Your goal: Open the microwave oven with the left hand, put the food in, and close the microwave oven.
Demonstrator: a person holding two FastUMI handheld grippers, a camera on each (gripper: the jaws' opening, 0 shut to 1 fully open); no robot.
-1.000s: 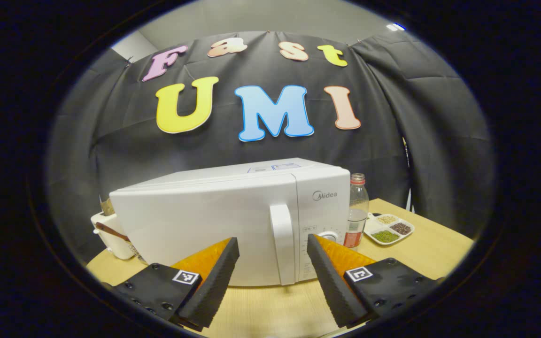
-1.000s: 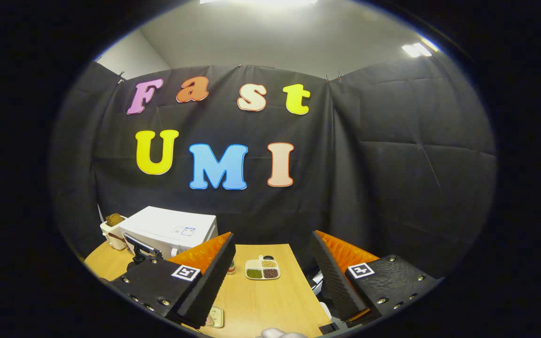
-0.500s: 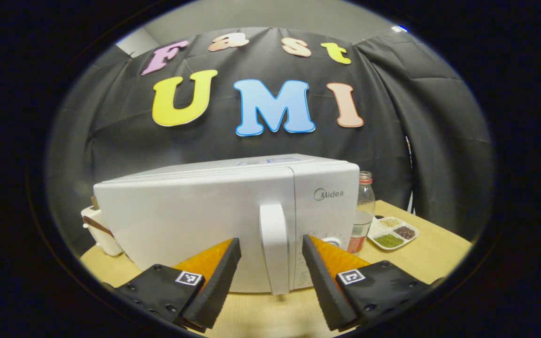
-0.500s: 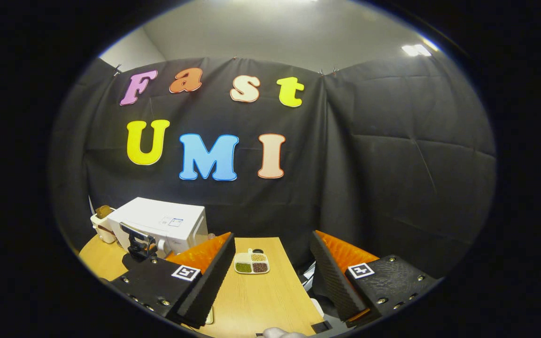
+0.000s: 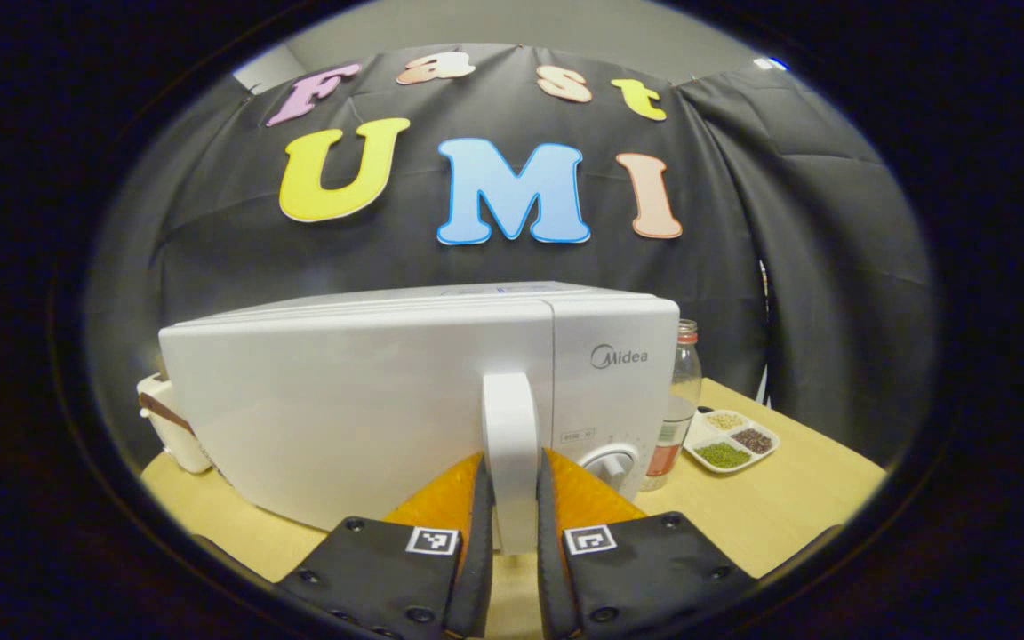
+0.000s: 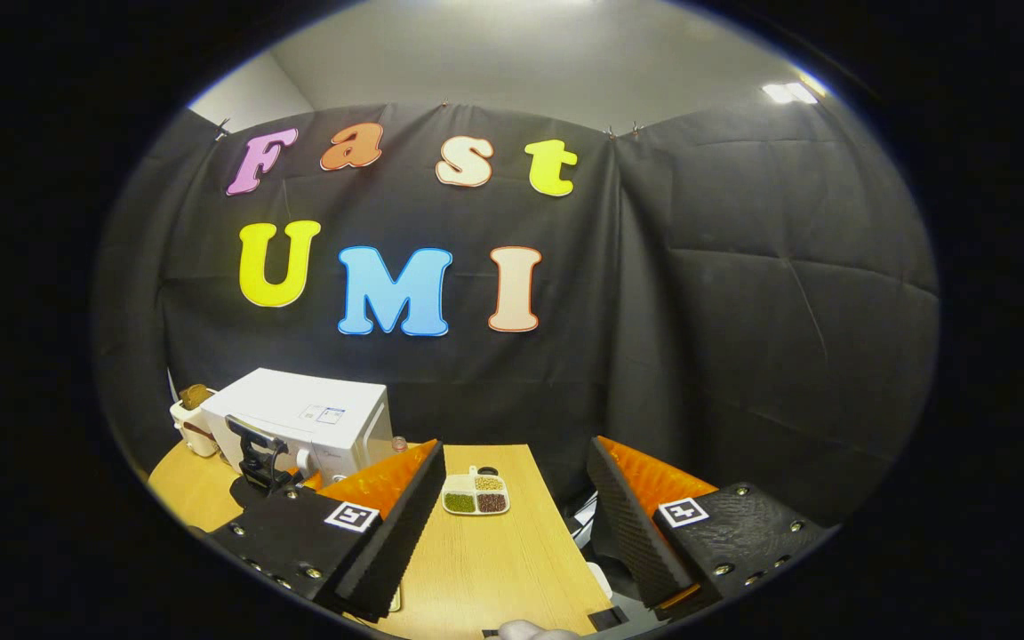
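Left claw (image 5: 509, 524) pinches the vertical handle (image 5: 509, 444) of the still-closed microwave (image 5: 343, 400) dead ahead; right claw (image 6: 512, 524) spread, well apart.

- One white microwave oven (image 5: 370, 400) is standing on the one wooden table (image 5: 796, 498), its one door handle (image 5: 510, 444) facing near.
- One clear bottle (image 5: 679, 391) is standing just right of it.
- One divided dish (image 5: 730, 440) is lying farther right, showing three filled compartments.
- One white container (image 5: 165, 427) is sitting at the far left.
- Two grippers are showing: the left gripper (image 5: 512, 533) and the right gripper (image 6: 512, 524).
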